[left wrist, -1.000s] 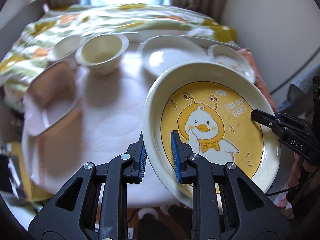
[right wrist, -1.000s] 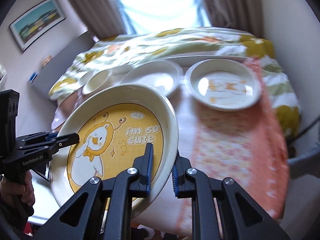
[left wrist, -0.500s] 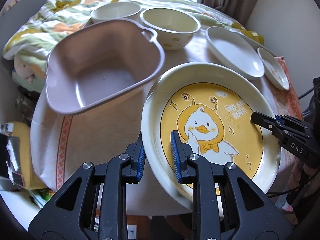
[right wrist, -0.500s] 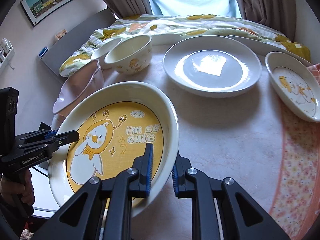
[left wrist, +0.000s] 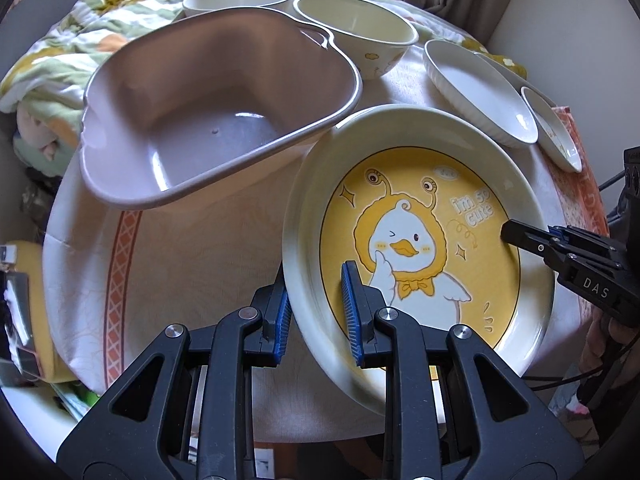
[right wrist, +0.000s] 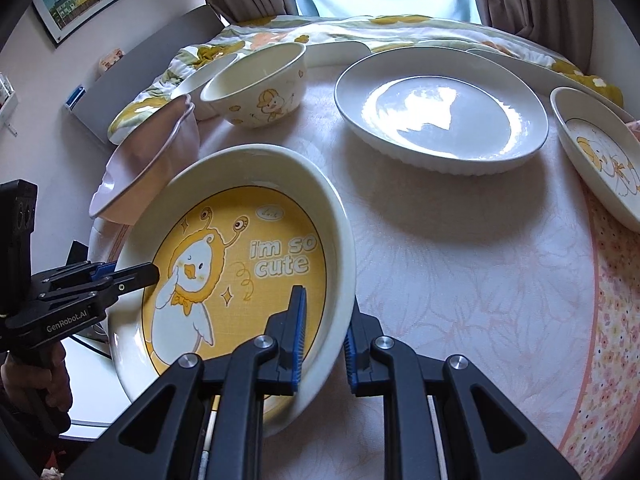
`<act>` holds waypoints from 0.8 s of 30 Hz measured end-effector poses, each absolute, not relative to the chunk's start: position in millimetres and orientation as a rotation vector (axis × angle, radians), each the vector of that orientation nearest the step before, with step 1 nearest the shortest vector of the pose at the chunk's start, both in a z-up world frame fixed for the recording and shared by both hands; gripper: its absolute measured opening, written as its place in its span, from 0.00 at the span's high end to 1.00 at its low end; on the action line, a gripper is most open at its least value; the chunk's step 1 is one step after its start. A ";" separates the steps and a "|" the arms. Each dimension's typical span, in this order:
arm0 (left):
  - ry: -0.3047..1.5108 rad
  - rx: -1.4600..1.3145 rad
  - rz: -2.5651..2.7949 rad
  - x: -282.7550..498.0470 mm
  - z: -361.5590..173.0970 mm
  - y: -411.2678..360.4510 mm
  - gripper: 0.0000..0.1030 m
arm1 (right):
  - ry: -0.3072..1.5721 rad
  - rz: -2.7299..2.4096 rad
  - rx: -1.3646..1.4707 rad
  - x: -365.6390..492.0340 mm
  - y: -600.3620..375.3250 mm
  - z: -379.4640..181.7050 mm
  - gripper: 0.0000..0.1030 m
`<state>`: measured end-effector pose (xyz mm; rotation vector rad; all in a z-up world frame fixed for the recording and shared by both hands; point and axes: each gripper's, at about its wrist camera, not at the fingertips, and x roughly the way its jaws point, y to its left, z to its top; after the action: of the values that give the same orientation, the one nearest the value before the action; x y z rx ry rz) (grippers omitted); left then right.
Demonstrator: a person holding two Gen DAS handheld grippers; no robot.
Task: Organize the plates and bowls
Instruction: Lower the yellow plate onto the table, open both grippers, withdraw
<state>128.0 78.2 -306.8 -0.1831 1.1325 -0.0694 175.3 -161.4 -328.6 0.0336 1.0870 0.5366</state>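
1. Left wrist view: the left gripper (left wrist: 316, 316) has its jaws pinched on the near-left rim of the duck plate (left wrist: 420, 248), one blue pad inside the rim, one outside.
2. Same view: the right gripper (left wrist: 520, 238) comes in from the right edge and clamps the plate's far-right rim. So the plate's held from both sides, tilted a bit, over the near edge of the table (left wrist: 200, 248).
3. Just behind the plate there's a pink basin (left wrist: 208, 120); the plate's rim is right up against its corner, can't tell if they touch. Beyond it a bowl (left wrist: 356, 32), and off to the right a white plate (left wrist: 480, 92).
4. Right wrist view: the right gripper (right wrist: 323, 332) is closed narrow on the duck plate's (right wrist: 240, 260) right rim; the left gripper (right wrist: 148, 274) bites the opposite side.
5. Farther back on the table (right wrist: 460, 272): a duck bowl (right wrist: 260, 88), a white plate (right wrist: 440, 108), and a small duck dish (right wrist: 600, 156) at the right edge.
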 end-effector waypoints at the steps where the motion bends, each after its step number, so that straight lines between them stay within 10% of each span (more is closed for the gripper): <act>1: 1.134 -0.181 -0.072 128.8 -306.9 77.9 0.81 | 1.092 0.535 0.037 175.4 -161.9 -329.3 0.85; 24: 1.115 -0.132 -0.023 103.9 -241.4 73.5 0.68 | 1.062 0.522 0.114 158.9 -189.1 -279.0 0.82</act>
<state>103.9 73.5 -241.4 -0.1325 1.1153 -0.0227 158.9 -189.1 -279.0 0.1145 1.0616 0.5225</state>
